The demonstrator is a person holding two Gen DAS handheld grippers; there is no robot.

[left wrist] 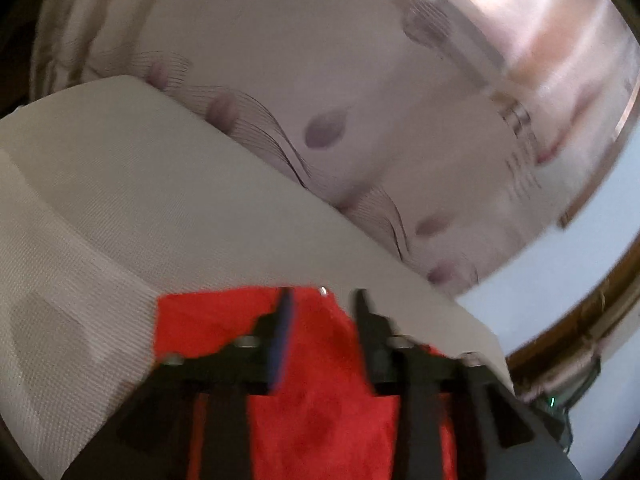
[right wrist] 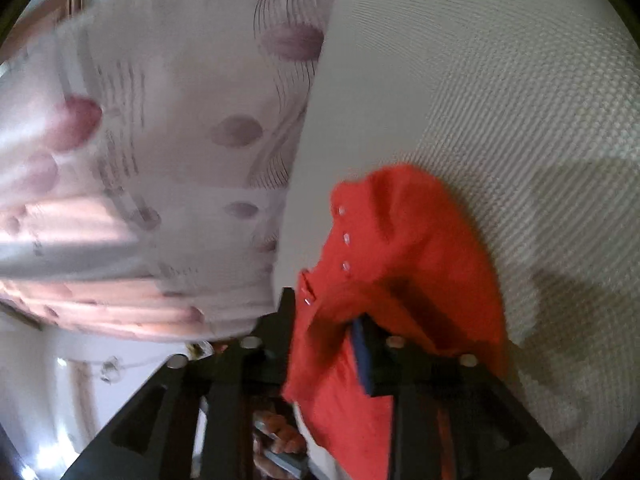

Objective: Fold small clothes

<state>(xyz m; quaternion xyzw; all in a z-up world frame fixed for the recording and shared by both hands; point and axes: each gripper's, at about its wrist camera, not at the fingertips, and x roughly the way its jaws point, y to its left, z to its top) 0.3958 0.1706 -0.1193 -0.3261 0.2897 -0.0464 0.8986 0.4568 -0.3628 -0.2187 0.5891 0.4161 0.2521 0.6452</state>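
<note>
Both fingers point(left wrist: 362, 312) point(right wrist: 362, 344) pairs stand parted over red garment point(right wrist: 400, 240).

This looks like a bedroom in a home. A bed or mattress under a cream waffle-weave cover point(left wrist: 168, 184) serves as the work surface. Behind it hangs a pale curtain point(left wrist: 320, 92) printed with mauve ovals and thin wavy lines, with daylight glowing through it. A plain white wall point(left wrist: 560, 272) shows beside the curtain, and a small red buttoned garment point(right wrist: 404, 240) lies on the cover.
</note>
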